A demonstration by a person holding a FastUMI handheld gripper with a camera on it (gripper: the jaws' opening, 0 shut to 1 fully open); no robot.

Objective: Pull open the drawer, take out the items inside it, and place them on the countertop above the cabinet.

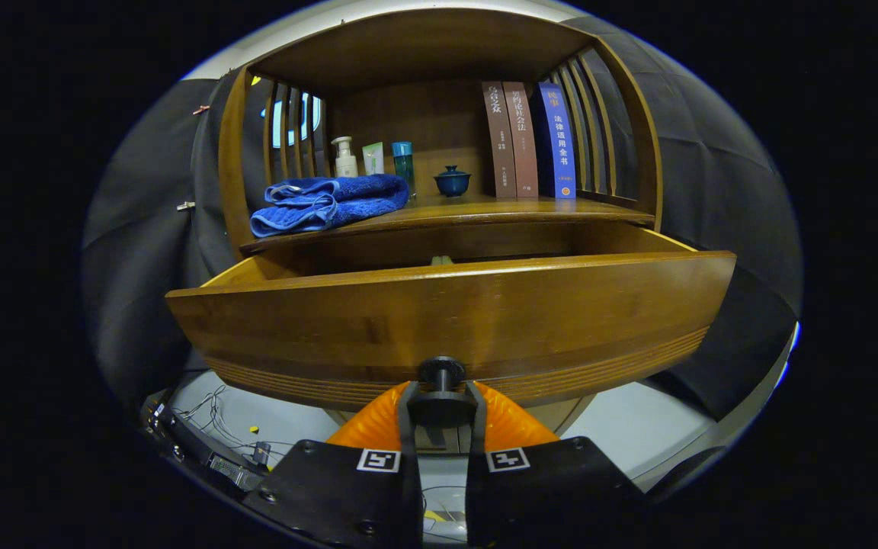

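Note:
The wooden drawer (pixel 447 320) stands pulled out toward me, its broad front panel just beyond my fingers. My gripper (pixel 441 400) is shut on the dark round drawer knob (pixel 441 371) at the panel's lower middle. Over the top edge of the drawer front a small pale item (pixel 441 261) peeks out; the rest of the inside is hidden. Above the drawer is the cabinet's countertop (pixel 485 210), with a folded blue towel (pixel 328 202) lying on its left part.
On the countertop behind the towel stand a pump bottle (pixel 344 158), a small tube (pixel 373 158) and a teal bottle (pixel 402 162); a dark blue lidded cup (pixel 452 181) and three upright books (pixel 530 141) are to the right. Slatted sides enclose the shelf. Cables (pixel 214 415) lie on the floor below left.

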